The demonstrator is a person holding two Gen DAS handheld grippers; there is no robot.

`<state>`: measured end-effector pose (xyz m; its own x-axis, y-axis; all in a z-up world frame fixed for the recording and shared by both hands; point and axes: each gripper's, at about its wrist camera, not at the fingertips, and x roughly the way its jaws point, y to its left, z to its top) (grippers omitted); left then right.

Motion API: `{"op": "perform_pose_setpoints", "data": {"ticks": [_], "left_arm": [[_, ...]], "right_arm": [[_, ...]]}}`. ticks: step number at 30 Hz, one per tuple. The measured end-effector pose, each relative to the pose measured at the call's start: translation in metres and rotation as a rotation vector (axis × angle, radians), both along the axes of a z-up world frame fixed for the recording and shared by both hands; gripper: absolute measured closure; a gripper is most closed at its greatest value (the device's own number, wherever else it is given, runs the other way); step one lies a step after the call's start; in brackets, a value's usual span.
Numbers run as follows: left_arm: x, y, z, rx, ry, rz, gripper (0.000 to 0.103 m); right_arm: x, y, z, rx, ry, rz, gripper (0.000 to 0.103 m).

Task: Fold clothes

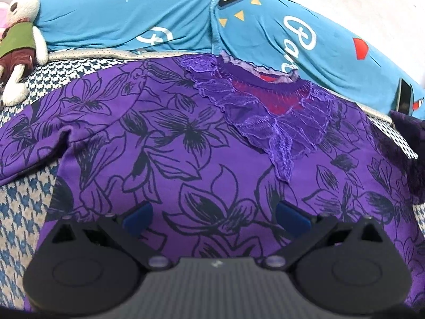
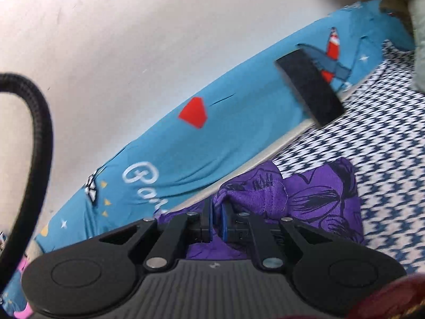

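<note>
Clearly the largest risk lies with the purple floral garment as a whole: it is spread wide over the houndstooth-covered bed, and only one corner of it is held. The right gripper has its fingers pressed together on a bunched fold of purple cloth, and if that thin pinch slips while the fold is carried across, the sleeve would likely drop short and leave a crooked edge. A hard pull could also drag the whole top sideways instead of folding it, since nothing pins it down: the left gripper hovers just over the body of the cloth with its fingers wide apart, gripping nothing.

A lesser worry is the lace collar ahead of the left fingers; that loose, frilled trim could snag or crumple under a fold. Smaller again, the dark phone, propped against the blue pillow beyond the right fingers, might be knocked by a wide sweep.

As to looks, the garment is vivid purple with dark outlined flowers, soft and thin, lying front-up with a red lining showing at the neck. One sleeve reaches left of the left fingers, lightly creased.
</note>
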<state>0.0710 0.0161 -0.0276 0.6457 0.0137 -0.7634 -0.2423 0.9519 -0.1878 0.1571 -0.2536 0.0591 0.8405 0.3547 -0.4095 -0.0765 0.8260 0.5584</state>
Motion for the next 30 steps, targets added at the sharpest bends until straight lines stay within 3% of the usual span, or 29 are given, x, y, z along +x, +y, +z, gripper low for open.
{"op": "perform_pose_setpoints", "data": {"ticks": [8, 21, 27, 30], "left_arm": [[0.000, 0.010, 0.003, -0.064, -0.008, 0.029, 0.000], [0.000, 0.034, 0.022, -0.064, -0.080, 0.122, 0.000], [-0.005, 0.070, 0.036, -0.083, -0.121, 0.239, 0.000], [-0.009, 0.087, 0.041, -0.086, -0.135, 0.300, 0.000]], "right_arm": [[-0.004, 0.025, 0.004, 0.066, 0.013, 0.063, 0.093], [0.003, 0.077, 0.023, 0.024, -0.064, 0.146, 0.093], [0.007, 0.141, 0.021, -0.013, -0.117, 0.315, 0.093], [0.004, 0.179, 0.007, -0.037, -0.083, 0.467, 0.090]]}}
